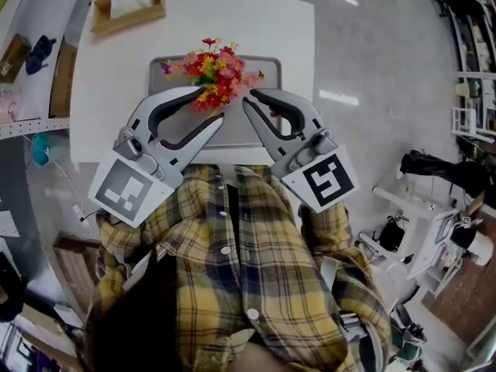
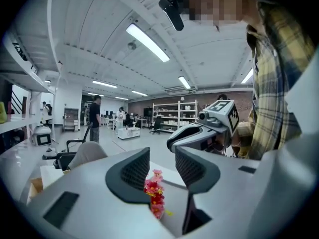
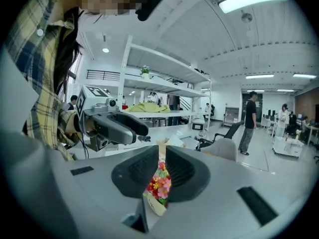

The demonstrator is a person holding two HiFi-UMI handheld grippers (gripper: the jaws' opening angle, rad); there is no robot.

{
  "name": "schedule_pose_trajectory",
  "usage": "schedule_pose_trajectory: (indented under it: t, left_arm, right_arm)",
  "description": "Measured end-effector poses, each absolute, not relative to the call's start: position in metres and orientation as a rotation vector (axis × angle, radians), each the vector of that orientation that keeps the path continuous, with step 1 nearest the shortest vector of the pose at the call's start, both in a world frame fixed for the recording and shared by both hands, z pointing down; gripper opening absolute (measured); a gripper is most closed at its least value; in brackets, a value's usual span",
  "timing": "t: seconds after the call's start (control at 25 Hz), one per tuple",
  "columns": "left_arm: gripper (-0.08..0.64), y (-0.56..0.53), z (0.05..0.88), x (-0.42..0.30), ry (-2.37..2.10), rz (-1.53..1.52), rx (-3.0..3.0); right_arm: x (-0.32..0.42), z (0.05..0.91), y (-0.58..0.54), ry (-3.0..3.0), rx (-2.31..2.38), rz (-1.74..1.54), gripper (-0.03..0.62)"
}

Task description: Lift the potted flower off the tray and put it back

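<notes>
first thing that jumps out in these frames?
The red, pink and yellow potted flower sits on the grey tray, the brightest thing on the white table. Nearer the camera, the left gripper and right gripper flank it, both empty, in front of a yellow plaid shirt.

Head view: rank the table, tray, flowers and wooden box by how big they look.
1. table
2. tray
3. flowers and wooden box: close. The flowers look slightly larger, but they stand higher and nearer the camera, so I won't rank them.
</notes>
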State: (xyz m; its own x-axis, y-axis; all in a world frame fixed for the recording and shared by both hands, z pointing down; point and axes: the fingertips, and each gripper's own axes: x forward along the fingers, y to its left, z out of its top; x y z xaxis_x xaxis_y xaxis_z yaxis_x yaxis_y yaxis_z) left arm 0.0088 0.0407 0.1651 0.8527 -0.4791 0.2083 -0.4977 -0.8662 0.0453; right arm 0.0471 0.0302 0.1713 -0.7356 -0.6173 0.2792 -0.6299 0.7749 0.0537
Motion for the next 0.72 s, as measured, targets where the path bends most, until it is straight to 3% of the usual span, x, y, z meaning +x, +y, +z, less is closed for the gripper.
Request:
schedule_pose_trajectory:
  t: [0.32,0.72]
  left_arm:
    - [0.037,0.04,0.148,0.009,-0.887,0.192,2.919]
    - [0.006,0.028,0.149,0.013,-0.908,0.159,2.901]
  right_arm:
    - [0.039,0.154,0.03,-2.74,1.014,0.045,0.002]
    - [0.038,0.158,0.024,-2.748,1.028,0.11,-0.002]
